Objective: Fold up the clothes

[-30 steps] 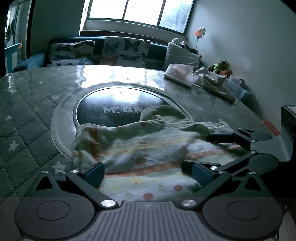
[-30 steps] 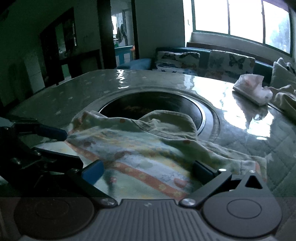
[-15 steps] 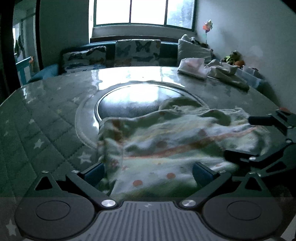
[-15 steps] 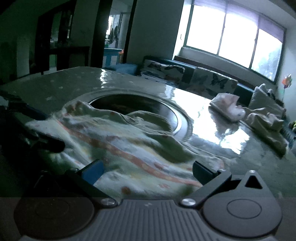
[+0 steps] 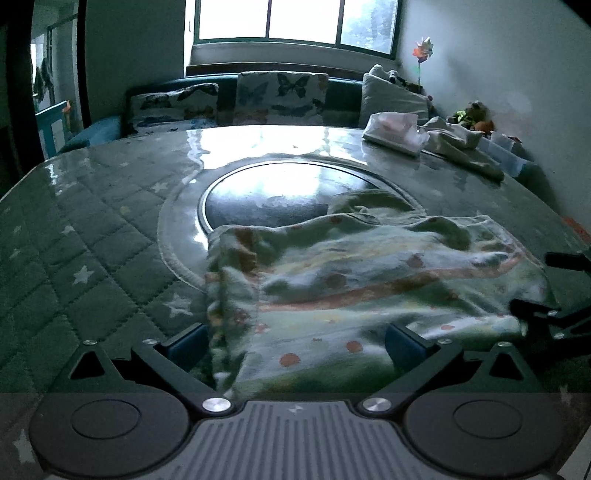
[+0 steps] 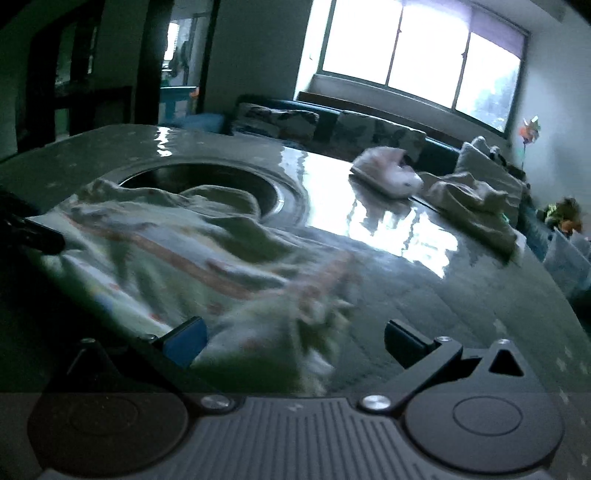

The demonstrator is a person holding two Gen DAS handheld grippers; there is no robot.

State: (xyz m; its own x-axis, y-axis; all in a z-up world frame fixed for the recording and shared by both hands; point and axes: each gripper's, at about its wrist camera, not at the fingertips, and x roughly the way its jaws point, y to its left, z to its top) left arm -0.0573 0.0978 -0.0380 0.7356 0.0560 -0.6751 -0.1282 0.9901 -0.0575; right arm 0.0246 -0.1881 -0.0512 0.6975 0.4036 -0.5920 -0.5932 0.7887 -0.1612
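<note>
pale green cloth garment (image 5: 369, 291): orange stripes, dots | quilted grey-green worktop (image 5: 85, 236): white stars | sofa cushions (image 5: 282, 99): butterfly print

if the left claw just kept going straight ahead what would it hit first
Most likely the patterned garment: it already lies between the open left claw fingers. Beyond it is the round dark inset; depth is unclear.

Bright window (image 5: 295, 18) above sofa (image 5: 229, 99), quilted table (image 5: 92, 221).

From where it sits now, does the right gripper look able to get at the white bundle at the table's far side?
Probably yes: the right gripper is open, and bare glossy table lies between it and the white bundle. Only the patterned garment spreads under its left finger.
</note>
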